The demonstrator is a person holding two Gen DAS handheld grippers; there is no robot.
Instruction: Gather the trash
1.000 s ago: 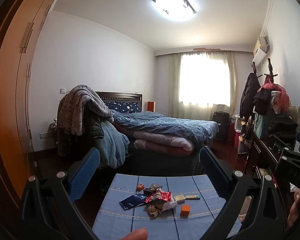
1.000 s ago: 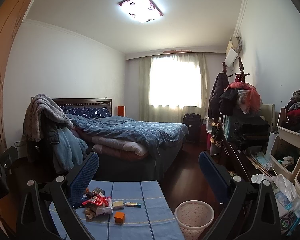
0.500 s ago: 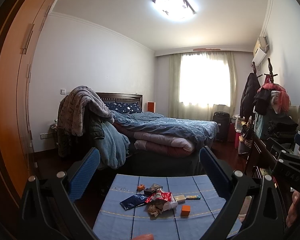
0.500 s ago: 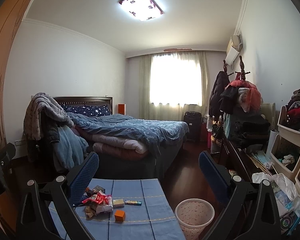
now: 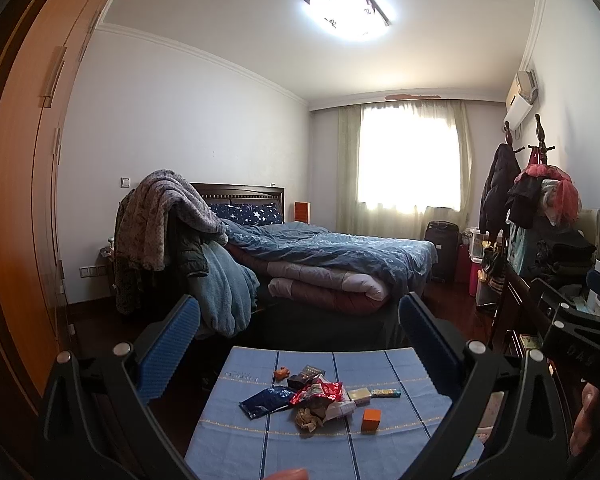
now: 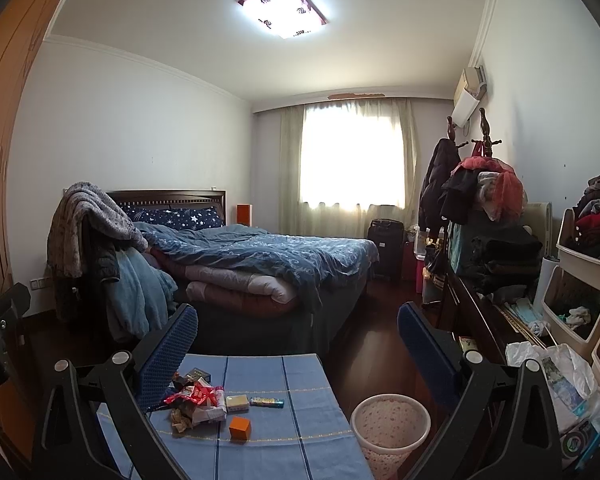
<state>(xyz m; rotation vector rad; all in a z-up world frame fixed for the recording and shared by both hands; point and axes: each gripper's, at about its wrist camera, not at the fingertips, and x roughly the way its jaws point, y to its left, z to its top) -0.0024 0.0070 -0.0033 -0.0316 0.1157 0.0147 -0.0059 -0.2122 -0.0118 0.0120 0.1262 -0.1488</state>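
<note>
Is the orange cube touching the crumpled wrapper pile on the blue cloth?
Apart. The right wrist view shows a strip of blue cloth between the orange cube and the crumpled wrapper pile; the left wrist view shows the same gap.

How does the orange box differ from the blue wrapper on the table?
The orange box is a small upright cube; the blue wrapper lies flat and crinkled. The orange box sits apart on the pile's right, nearer the camera; the blue wrapper is on the left, touching the red wrapper. Both rest on the blue tablecloth, untouched by either gripper.
</note>
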